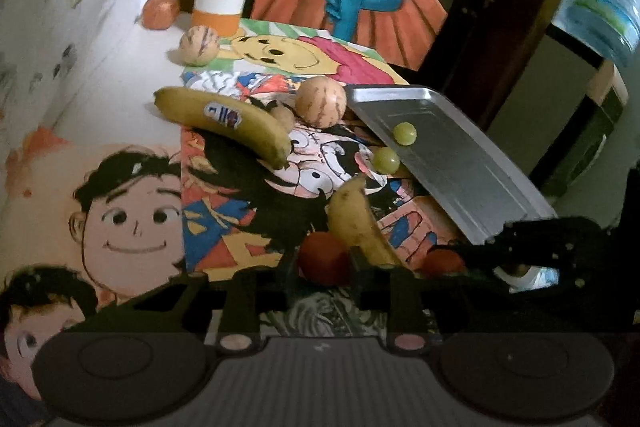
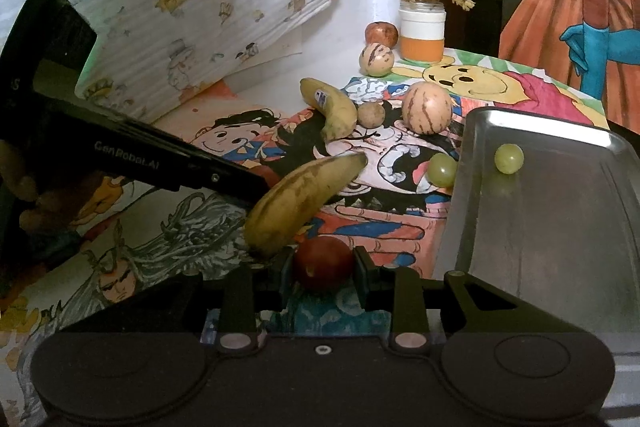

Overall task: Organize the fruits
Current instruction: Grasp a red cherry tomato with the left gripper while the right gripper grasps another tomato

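My right gripper [image 2: 323, 265] is shut on a red tomato [image 2: 323, 263] just left of the metal tray [image 2: 540, 211]. My left gripper [image 1: 325, 261] stands around another red tomato [image 1: 324, 257] with a spotted banana [image 1: 360, 223] against its right finger; I cannot tell if it grips. In the right wrist view the left gripper's black body [image 2: 120, 151] reaches to that banana [image 2: 296, 203]. One green grape [image 2: 509, 158] lies in the tray, another [image 2: 442, 169] beside its left edge. A second banana [image 2: 330, 105] and striped melons [image 2: 426, 109] lie farther back.
A white and orange jar [image 2: 422, 33] with twigs, a small striped melon [image 2: 377, 59] and a reddish fruit [image 2: 381, 34] stand at the back by the wall. A small brown fruit [image 2: 371, 114] sits beside the far banana. Cartoon drawings cover the table. Another red fruit [image 1: 444, 261] lies by the tray.
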The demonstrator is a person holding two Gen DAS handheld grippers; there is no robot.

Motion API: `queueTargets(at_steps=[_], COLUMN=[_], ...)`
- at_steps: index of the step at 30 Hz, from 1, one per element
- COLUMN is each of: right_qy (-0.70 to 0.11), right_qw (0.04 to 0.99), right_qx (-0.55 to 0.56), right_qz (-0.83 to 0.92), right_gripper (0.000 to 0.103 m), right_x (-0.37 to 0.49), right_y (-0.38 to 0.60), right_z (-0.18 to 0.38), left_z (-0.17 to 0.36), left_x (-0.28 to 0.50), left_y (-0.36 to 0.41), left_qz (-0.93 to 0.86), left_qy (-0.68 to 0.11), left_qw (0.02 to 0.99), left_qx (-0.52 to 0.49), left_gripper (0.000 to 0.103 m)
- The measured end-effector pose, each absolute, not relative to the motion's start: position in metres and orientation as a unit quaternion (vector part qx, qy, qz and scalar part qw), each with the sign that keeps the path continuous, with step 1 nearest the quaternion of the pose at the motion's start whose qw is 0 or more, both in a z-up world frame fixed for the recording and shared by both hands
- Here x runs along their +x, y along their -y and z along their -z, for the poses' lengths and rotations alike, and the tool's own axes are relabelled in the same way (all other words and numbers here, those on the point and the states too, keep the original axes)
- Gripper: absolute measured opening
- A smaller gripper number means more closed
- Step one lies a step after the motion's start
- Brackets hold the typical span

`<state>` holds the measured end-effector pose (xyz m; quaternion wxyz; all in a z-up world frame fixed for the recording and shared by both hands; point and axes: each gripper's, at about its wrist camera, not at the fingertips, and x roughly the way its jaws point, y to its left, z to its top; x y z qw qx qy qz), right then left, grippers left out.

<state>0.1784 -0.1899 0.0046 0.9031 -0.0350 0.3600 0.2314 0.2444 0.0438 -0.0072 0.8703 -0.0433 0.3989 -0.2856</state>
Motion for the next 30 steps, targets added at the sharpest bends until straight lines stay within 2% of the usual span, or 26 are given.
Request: queueTargets(at_steps=[7,9,12,30], right_qy=[-0.362,-0.361,-0.36,-0.338], right_qw=[0.904,0.904,0.905,0.913], right_qx=[-0.033,-0.035,-0.034,-0.003], right_qz=[-0.227,-0.226,-0.224,-0.227], right_gripper=[0.033,0.033,0.033,0.033], right_x=[0.168,0.166,0.164,0.139], right_y=[0.194,0.193,0.193,0.206], right_z=[-0.005,-0.006,-0.006,-0.012], left_z=[0.011,0.013,0.013,0.009], left_x=[0.247,0.247,0.243,0.197], left_y=[-0.051,-0.054,-0.053,-0.059], left_qz=[0.287,0.283,0.272,0.238], left_qy=[-0.4,-0.404,-0.406,-0.401], left_qw=[0.867,0.865,0.867,0.868], left_qx=[-0.072,-0.091,-0.098,-0.17], left_gripper=[0.035,0.035,0.029,0.029])
